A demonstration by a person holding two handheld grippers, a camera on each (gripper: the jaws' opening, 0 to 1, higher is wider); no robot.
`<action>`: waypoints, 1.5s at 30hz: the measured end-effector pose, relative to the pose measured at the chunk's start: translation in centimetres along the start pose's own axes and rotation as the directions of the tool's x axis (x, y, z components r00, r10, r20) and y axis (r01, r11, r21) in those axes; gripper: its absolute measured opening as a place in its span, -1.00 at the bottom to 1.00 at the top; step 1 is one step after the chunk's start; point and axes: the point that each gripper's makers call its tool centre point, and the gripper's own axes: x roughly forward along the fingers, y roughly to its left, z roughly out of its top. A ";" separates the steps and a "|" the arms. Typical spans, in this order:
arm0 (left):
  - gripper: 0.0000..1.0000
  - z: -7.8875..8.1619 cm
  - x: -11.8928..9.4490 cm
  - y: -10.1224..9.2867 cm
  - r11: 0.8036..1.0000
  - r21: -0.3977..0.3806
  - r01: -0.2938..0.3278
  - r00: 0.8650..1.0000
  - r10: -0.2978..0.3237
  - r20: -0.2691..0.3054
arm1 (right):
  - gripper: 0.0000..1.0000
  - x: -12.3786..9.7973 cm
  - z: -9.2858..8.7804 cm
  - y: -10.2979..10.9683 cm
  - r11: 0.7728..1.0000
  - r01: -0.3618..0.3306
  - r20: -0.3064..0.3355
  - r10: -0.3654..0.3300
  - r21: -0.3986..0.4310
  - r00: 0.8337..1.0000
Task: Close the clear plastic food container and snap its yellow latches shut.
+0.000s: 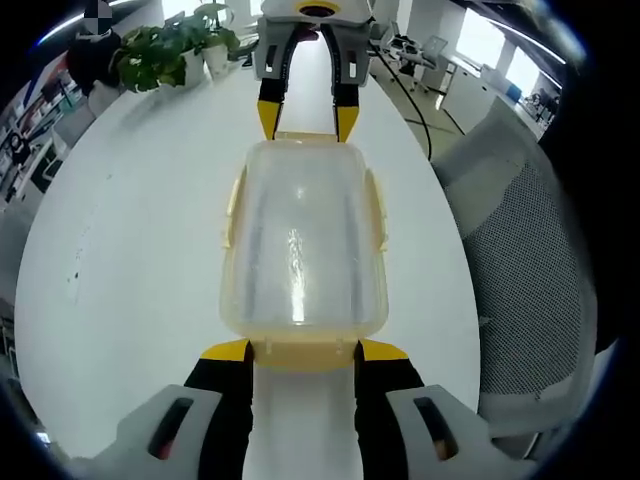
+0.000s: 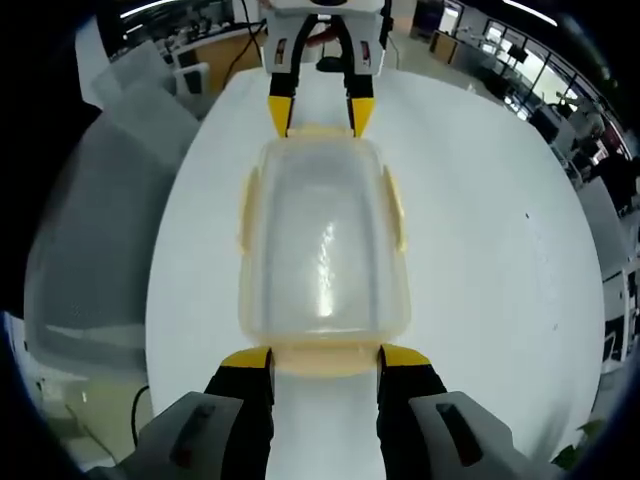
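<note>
A clear plastic food container (image 1: 303,240) (image 2: 322,245) lies lengthwise on the white table (image 1: 140,250) with its lid on. Yellow latches (image 1: 232,205) (image 2: 396,210) run along its long sides, and one sits at each short end. My left gripper (image 1: 305,352) is open, its yellow-tipped jaws flanking the near end latch. In the right gripper view it appears at the far end (image 2: 320,112). My right gripper (image 2: 326,358) is also open around the opposite end latch. It faces me in the left gripper view (image 1: 307,120). Whether the latches are snapped down is unclear.
Potted plants (image 1: 165,50) stand at the table's far left edge. A grey mesh chair (image 1: 520,250) (image 2: 100,200) sits close beside the table. Office desks and other chairs (image 1: 440,60) fill the background.
</note>
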 end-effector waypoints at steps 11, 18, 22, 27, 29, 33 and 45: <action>-0.23 0.2 0.5 0.0 1.000 -0.001 0.009 1.000 -0.009 0.001 | -0.22 0.4 -0.6 0.2 1.000 -0.004 -0.015 0.004 0.004 1.000; -0.23 0.1 0.6 0.0 1.000 0.000 0.006 1.000 -0.006 -0.001 | -0.22 0.3 -0.5 0.1 1.000 -0.001 0.008 0.001 0.013 1.000; -0.23 0.1 0.6 0.0 1.000 0.003 0.004 1.000 -0.004 -0.004 | -0.21 0.3 -0.5 0.1 1.000 -0.004 0.009 0.003 0.012 1.000; -0.22 0.1 0.5 0.0 1.000 0.013 0.000 1.000 0.000 0.006 | -0.20 0.2 -0.5 0.2 1.000 0.003 0.014 -0.003 -0.016 1.000; -0.21 0.1 0.5 0.3 0.999 0.035 -0.013 1.000 0.013 0.014 | -0.19 0.3 -0.6 0.2 1.000 0.003 0.016 -0.003 -0.020 1.000; -0.20 0.0 0.6 0.1 0.999 0.047 -0.015 1.000 0.015 -0.006 | -0.19 0.3 -0.7 0.3 0.999 0.006 0.016 -0.006 -0.036 1.000; -0.15 -0.1 0.2 0.2 1.000 0.004 -0.024 1.000 0.024 -0.008 | -0.25 -0.3 -1.2 0.1 0.999 0.024 0.027 -0.025 0.047 0.999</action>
